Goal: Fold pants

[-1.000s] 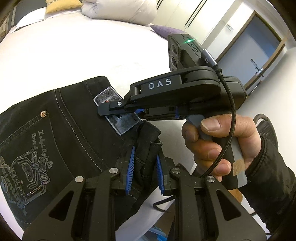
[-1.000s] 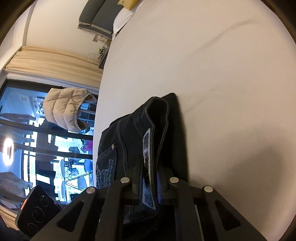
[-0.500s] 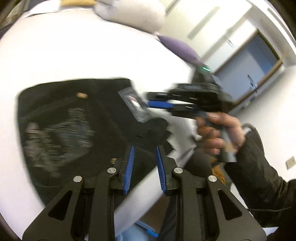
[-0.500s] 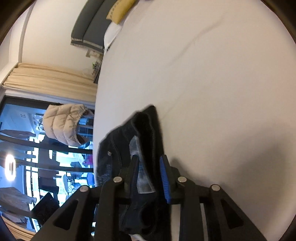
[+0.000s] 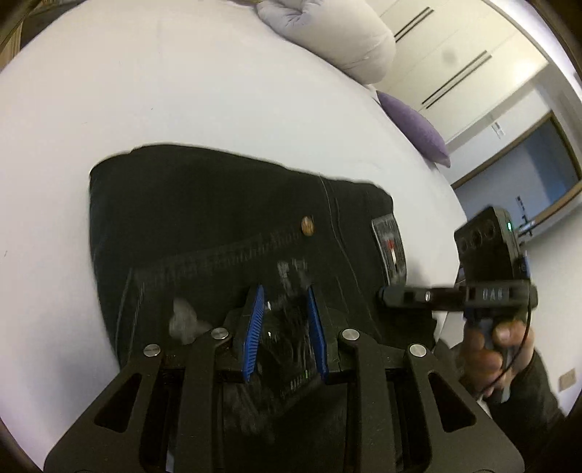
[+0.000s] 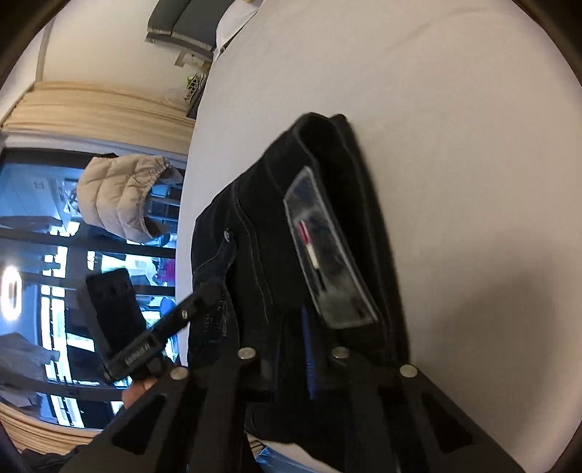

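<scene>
Black jeans (image 5: 225,218) lie folded into a flat rectangle on the white bed (image 5: 145,91), waistband patch (image 5: 391,251) at the right. My left gripper (image 5: 285,313) is open and empty, hovering over the back pocket. My right gripper (image 5: 385,295) shows at the jeans' right edge by the waistband. In the right wrist view the right gripper (image 6: 316,338) is over the waistband of the jeans (image 6: 291,225); its jaws are apart and I cannot see cloth pinched between them. The left gripper (image 6: 203,294) shows at the left there.
A white pillow (image 5: 327,32) and a purple cushion (image 5: 414,127) lie at the far side of the bed. A window with a beige jacket (image 6: 120,193) hanging by it is left in the right wrist view. The bed edge runs just below the jeans.
Both grippers let go of the waistband they held a second ago. The jeans now lie flat on the bed. My left gripper has lifted and moved over the pocket.
</scene>
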`<state>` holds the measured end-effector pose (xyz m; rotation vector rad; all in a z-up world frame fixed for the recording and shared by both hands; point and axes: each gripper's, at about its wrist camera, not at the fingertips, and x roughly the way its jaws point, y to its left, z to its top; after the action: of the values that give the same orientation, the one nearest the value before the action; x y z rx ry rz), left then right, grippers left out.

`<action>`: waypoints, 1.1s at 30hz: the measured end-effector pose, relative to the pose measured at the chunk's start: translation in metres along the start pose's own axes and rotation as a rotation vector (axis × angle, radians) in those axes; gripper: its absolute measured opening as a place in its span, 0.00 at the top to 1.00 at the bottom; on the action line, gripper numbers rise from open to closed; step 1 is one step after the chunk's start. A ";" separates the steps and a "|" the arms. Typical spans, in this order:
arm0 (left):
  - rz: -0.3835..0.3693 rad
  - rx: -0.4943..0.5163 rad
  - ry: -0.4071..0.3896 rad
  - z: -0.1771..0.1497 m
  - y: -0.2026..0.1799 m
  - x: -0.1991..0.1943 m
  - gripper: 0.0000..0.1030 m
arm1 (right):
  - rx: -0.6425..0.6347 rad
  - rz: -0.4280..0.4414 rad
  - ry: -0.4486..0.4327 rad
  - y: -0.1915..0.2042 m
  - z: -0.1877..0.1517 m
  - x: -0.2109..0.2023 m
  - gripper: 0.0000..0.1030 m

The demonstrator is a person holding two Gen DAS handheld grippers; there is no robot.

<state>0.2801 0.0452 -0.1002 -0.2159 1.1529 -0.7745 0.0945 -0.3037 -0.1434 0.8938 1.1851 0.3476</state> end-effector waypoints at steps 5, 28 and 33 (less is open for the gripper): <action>0.027 0.118 0.014 -0.041 -0.013 -0.019 0.77 | -0.010 -0.003 -0.037 0.000 -0.010 -0.006 0.89; -0.027 -0.076 -0.183 -0.056 0.021 -0.102 0.06 | 0.018 0.099 -0.285 -0.016 -0.021 -0.078 0.32; -0.064 -0.214 -0.100 -0.038 0.057 -0.085 0.06 | 0.030 0.041 -0.190 -0.020 0.011 -0.049 0.32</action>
<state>0.2559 0.1505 -0.0843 -0.4670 1.1375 -0.6881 0.0821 -0.3533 -0.1262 0.9571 1.0005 0.2725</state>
